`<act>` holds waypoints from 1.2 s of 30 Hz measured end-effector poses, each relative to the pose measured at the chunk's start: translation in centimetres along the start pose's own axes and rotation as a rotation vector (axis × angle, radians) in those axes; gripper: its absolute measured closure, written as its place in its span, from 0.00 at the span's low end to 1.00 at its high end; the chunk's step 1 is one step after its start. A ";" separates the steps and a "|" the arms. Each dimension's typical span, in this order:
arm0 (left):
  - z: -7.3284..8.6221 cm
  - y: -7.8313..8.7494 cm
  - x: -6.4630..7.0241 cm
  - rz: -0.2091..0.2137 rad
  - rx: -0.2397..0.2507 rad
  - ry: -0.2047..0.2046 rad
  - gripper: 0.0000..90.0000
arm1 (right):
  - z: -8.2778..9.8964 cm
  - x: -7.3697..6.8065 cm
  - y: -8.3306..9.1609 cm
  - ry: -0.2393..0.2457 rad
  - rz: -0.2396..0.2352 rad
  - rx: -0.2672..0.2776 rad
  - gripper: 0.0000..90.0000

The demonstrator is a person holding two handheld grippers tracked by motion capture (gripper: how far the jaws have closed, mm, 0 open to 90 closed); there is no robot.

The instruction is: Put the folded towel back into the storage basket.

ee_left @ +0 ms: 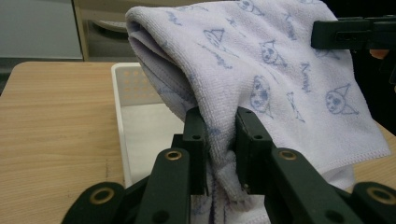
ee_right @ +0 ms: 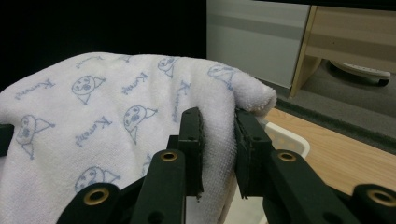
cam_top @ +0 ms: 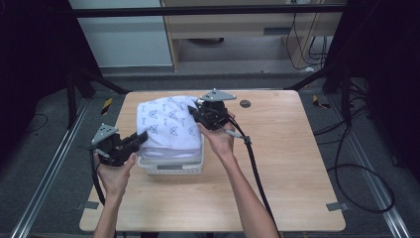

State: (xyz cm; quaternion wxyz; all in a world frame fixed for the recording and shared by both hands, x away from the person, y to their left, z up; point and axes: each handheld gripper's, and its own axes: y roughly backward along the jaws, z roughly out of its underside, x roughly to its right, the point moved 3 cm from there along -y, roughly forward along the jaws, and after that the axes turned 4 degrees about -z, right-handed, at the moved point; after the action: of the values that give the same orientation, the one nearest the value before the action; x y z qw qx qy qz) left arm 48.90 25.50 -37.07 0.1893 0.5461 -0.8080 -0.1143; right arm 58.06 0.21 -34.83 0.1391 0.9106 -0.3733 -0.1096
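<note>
Towel (cam_top: 168, 124), white with a pale blue cartoon print, hangs folded between our two grippers above a white basket (cam_top: 171, 166) on a wooden table (cam_top: 287, 163). We hold it from both ends. Our left gripper (cam_top: 140, 139) sits at the near left corner of the basket; in the left gripper view its jaws are clamped on a bunched fold of the towel (ee_left: 261, 70), with cloth squeezed tight between the black fingers (ee_left: 194, 135) and trailing down below them. Our right gripper (cam_top: 194, 112) is at the far right edge of the cloth, and the right gripper view shows its jaws likewise pinched on the towel (ee_right: 107, 121), the fingers (ee_right: 190, 135) pressing a thick roll of terry near the rounded corner.

Seen from above, the towel drapes over the basket and hides most of its inside; the basket's front wall and rim stay in sight beneath the lower hem. In the left gripper view we see the perforated basket wall (ee_left: 128, 86) and part of its pale floor to the left of the cloth, while our right gripper (ee_left: 355, 32) appears as a dark bar at the towel's far top corner. A cable (cam_top: 255, 163) trails from the right gripper across the table towards us. A small dark disc (cam_top: 245, 103) lies on the tabletop beyond the basket, well apart from the towel.
</note>
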 end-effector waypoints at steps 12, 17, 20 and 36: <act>0.4 -1.1 -1.2 -0.010 -0.016 0.014 0.84 | 0.3 0.2 -1.8 0.003 0.006 -0.020 0.83; 0.8 -1.7 -1.6 -0.020 -0.030 0.020 0.84 | 0.6 0.4 -2.4 -0.002 0.009 -0.031 0.83; 0.9 -1.9 -1.7 -0.022 -0.033 0.019 0.84 | 0.8 0.5 -2.7 -0.002 0.012 -0.037 0.83; 1.8 -3.2 -2.1 -0.044 -0.071 0.009 0.84 | 2.1 0.8 -4.0 0.005 0.033 -0.085 0.83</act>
State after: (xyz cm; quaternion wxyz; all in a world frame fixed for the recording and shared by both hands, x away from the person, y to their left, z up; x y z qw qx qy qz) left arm 51.50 26.17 -40.35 0.2094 0.5572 -0.7904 -0.1446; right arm 60.61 2.04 -38.23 0.1805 0.8978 -0.3832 -0.1209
